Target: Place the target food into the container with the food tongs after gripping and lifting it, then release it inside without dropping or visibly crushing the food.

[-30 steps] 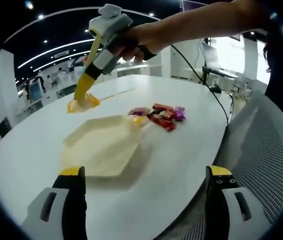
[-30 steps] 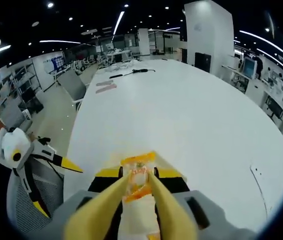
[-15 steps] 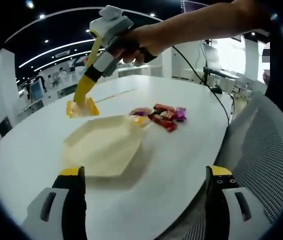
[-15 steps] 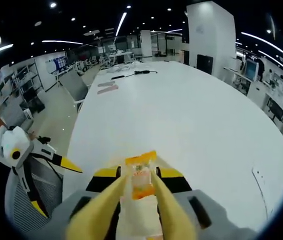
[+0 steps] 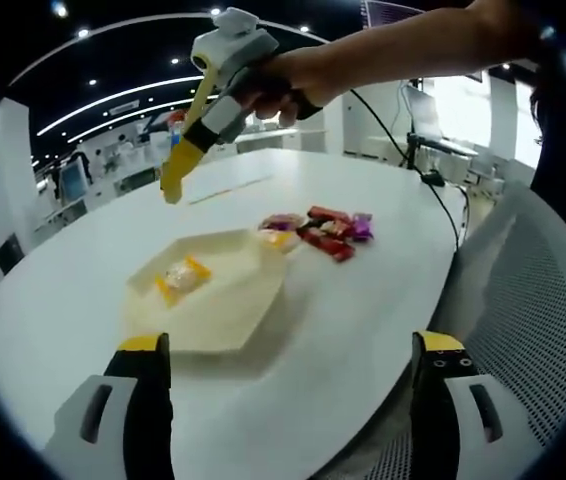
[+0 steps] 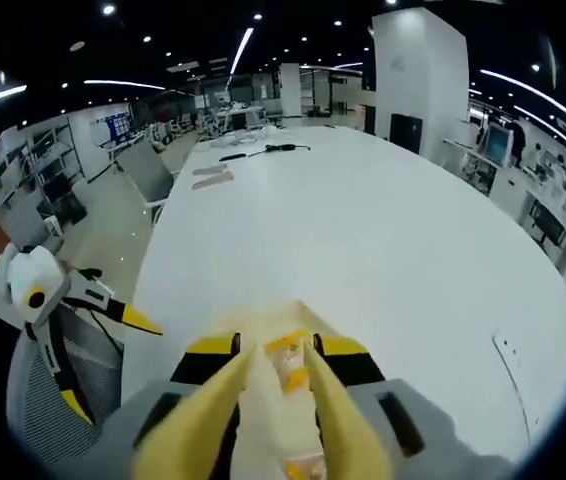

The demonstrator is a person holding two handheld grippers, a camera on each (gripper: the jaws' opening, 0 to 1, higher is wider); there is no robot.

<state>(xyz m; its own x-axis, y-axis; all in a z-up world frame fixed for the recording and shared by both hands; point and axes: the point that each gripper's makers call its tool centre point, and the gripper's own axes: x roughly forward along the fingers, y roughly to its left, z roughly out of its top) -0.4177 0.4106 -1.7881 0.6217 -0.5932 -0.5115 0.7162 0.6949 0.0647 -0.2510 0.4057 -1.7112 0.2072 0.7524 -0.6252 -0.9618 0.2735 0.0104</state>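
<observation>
Container (image 5: 225, 318) holds one orange packet (image 5: 183, 277); wrapped snacks (image 5: 318, 231) pile beside.

A yellow-orange snack packet (image 5: 183, 277) is seen in the cream hexagonal container (image 5: 225, 320); red and purple wrappers (image 5: 325, 230) are seen on the white bench (image 5: 363, 290).

Bright, even light from ceiling spots and strips; soft shadows on the glossy white oval table (image 5: 363, 290); strong fisheye edge bending.
</observation>
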